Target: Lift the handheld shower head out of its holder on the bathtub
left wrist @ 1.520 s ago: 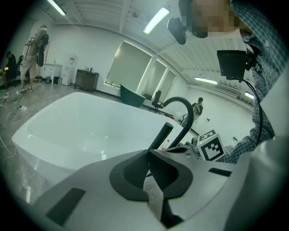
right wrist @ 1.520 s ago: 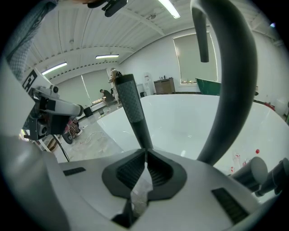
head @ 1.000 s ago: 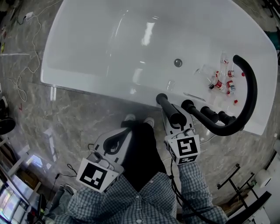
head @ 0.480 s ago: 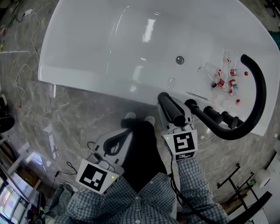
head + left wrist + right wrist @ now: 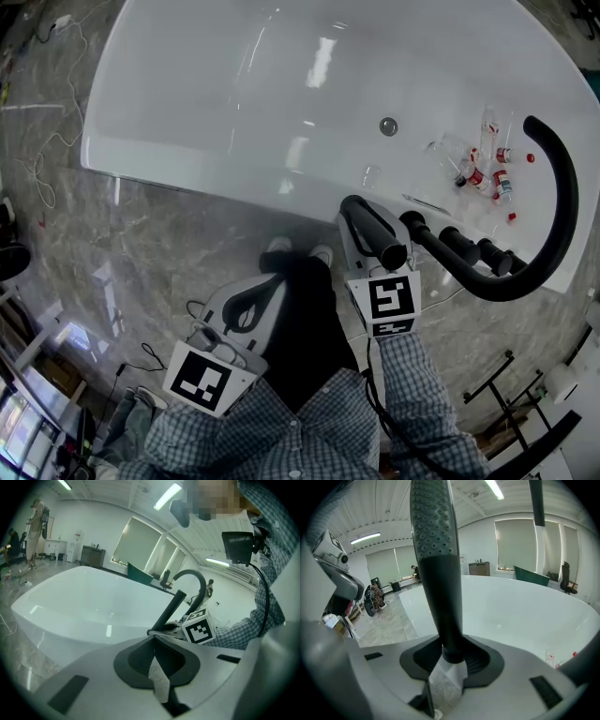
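Currently the black, rod-shaped handheld shower head [image 5: 436, 573] is seen between the jaws of the right gripper [image 5: 452, 665], which have just been opening and are spread wide, not pressed on it. It is set at the near rim of the glossy white bathtub [image 5: 216, 178], toward its right corner. The left gripper [image 5: 157, 660] is closed on nothing, and print on the small red-labelled bottles [image 5: 483, 173] cannot be read.

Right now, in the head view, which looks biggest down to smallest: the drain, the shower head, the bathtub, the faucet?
1. bathtub
2. faucet
3. shower head, which is nearer the camera, so it may look bigger than it is
4. drain
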The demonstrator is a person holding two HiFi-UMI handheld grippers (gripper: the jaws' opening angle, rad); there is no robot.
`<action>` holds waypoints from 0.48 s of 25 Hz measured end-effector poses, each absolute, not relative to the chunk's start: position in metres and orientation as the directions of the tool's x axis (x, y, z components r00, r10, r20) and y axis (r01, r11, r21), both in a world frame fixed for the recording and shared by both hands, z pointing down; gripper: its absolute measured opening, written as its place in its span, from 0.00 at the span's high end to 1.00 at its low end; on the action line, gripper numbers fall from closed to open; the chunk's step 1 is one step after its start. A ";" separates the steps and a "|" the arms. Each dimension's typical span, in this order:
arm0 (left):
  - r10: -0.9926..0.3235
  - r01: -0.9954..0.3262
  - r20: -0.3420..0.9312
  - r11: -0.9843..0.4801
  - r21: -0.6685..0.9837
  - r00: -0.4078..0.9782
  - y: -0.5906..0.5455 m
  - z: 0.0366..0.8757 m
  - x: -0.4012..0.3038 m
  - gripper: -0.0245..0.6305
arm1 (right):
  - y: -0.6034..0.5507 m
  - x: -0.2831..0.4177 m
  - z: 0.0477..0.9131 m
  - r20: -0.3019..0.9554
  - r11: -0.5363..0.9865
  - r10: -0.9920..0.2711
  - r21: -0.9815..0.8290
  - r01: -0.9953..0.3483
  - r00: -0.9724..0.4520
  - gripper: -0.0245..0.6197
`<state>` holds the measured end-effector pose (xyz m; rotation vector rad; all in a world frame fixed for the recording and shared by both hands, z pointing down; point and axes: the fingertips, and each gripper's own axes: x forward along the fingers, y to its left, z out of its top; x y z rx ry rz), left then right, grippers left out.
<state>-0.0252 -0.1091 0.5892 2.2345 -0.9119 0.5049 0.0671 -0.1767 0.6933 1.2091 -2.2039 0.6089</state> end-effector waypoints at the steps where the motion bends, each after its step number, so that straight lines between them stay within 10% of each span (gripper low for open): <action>1: -0.473 -0.728 0.561 -0.530 0.434 0.679 -0.109 0.589 -0.025 0.96 | -0.177 0.067 0.693 0.653 0.490 -0.614 -0.125 -0.863 -0.443 0.77; 12: -0.485 -0.737 0.560 -0.518 0.435 0.672 -0.109 0.581 -0.027 0.96 | -0.175 0.073 0.687 0.668 0.463 -0.614 -0.128 -0.877 -0.421 0.76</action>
